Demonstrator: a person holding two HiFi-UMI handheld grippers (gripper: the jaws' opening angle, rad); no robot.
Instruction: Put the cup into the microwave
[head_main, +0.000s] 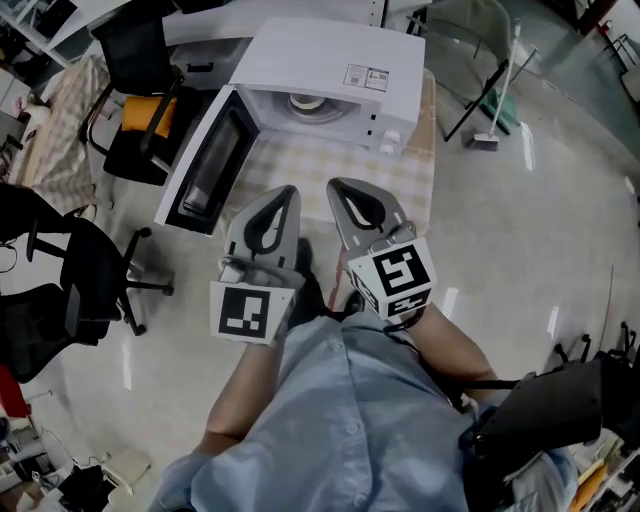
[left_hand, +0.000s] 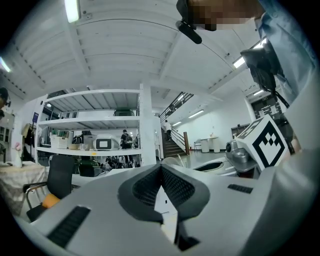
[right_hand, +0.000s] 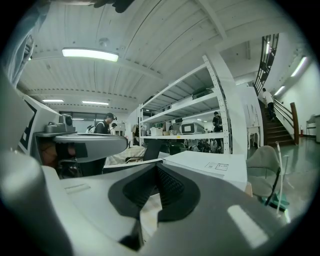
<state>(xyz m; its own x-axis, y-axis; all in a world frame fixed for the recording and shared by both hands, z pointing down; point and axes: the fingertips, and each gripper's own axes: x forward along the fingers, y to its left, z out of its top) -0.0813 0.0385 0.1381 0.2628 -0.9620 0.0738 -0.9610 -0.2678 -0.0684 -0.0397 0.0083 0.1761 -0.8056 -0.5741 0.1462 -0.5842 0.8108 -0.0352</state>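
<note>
Cup (head_main: 307, 102) looks like it's already inside the microwave (head_main: 330, 60), door (head_main: 205, 165) open. Left gripper (head_main: 289, 191) and right gripper (head_main: 336, 185) sit in front of it, jaws pinched together, empty.

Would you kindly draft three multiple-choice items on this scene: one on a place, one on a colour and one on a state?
1. Where does the microwave stand?
A. on the floor
B. on the checked table
C. on an office chair

2. What colour is the microwave's casing?
A. black
B. red
C. white

3. How is the microwave door?
A. swung open
B. shut
C. taken off

Answers:
1 B: the head view shows the checked tabletop under and in front of it.
2 C: its top and front panel are white.
3 A: the door hangs out to the left in the head view, leaving the cavity exposed.
</note>
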